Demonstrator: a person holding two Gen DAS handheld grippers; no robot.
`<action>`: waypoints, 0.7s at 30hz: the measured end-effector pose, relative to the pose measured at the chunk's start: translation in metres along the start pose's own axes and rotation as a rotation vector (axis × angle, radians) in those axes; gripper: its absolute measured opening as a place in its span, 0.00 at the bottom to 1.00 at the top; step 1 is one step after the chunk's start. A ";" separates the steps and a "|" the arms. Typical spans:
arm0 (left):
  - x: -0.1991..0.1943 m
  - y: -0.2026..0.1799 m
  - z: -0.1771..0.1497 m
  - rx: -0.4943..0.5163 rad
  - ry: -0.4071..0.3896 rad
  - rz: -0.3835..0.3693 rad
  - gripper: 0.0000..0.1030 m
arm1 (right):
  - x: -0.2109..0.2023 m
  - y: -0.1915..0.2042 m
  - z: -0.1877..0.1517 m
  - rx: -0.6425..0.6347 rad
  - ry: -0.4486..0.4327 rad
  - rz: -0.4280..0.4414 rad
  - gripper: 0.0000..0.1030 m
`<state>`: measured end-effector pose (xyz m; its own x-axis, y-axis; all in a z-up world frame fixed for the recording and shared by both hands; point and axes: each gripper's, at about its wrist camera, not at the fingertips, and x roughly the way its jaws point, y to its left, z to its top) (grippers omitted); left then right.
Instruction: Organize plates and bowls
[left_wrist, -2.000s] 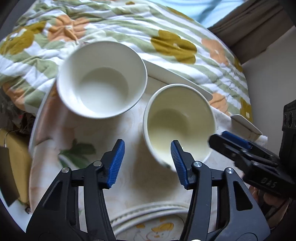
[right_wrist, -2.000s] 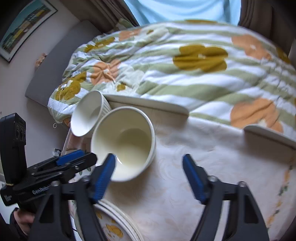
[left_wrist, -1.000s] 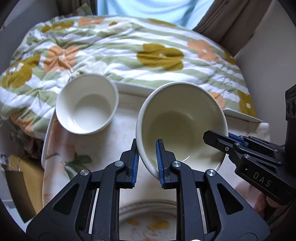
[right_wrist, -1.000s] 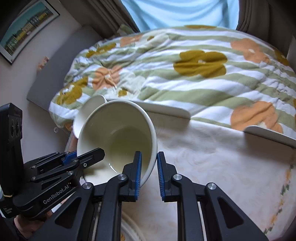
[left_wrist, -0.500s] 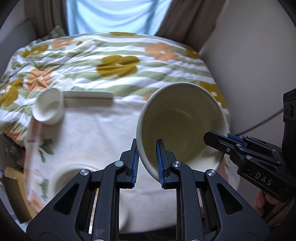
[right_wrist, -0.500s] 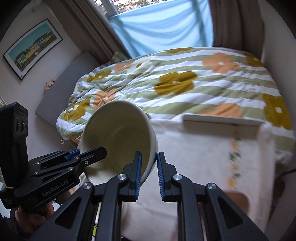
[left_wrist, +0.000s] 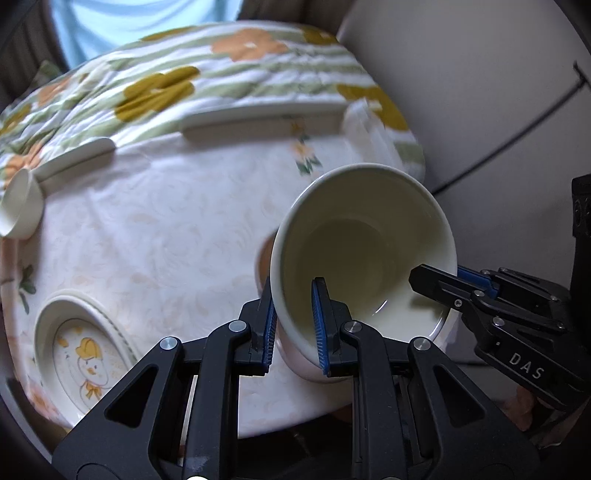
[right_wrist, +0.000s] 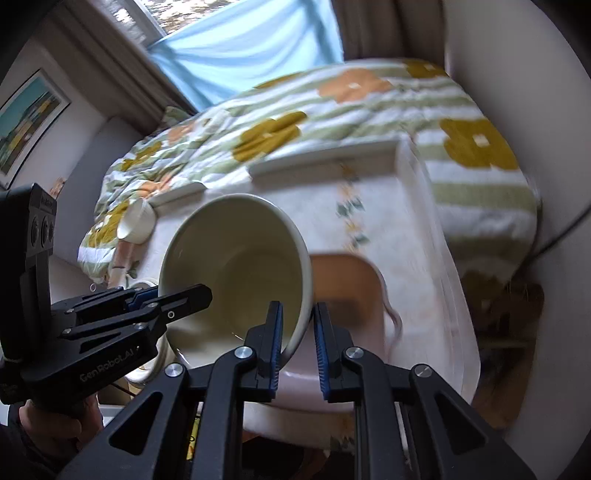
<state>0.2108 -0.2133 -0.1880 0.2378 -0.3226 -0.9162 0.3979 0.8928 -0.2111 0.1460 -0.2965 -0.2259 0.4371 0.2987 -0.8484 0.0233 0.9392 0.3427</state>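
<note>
With each pair of jaws pinched on opposite sides of its rim, the cream bowl (left_wrist: 364, 251) hangs tilted between the left gripper (left_wrist: 293, 325) and right gripper (right_wrist: 298, 345), held off the table (left_wrist: 147, 221) at lower right of the left view. This looks like the carry step. Next, it needs levelling and lowering, perhaps toward the tan dish (right_wrist: 347, 288) or the smaller bowl (left_wrist: 18, 206) at far left.
</note>
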 end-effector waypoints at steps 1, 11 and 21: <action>0.006 -0.002 -0.001 0.013 0.017 0.001 0.15 | 0.004 -0.004 -0.003 0.017 0.007 -0.004 0.15; 0.056 -0.006 0.001 0.149 0.120 0.044 0.15 | 0.039 -0.026 -0.021 0.127 0.075 -0.053 0.15; 0.077 -0.013 0.000 0.253 0.132 0.096 0.15 | 0.056 -0.032 -0.030 0.172 0.105 -0.089 0.15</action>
<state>0.2236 -0.2496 -0.2556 0.1745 -0.1821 -0.9677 0.5910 0.8054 -0.0450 0.1428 -0.3051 -0.2968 0.3305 0.2407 -0.9126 0.2143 0.9225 0.3209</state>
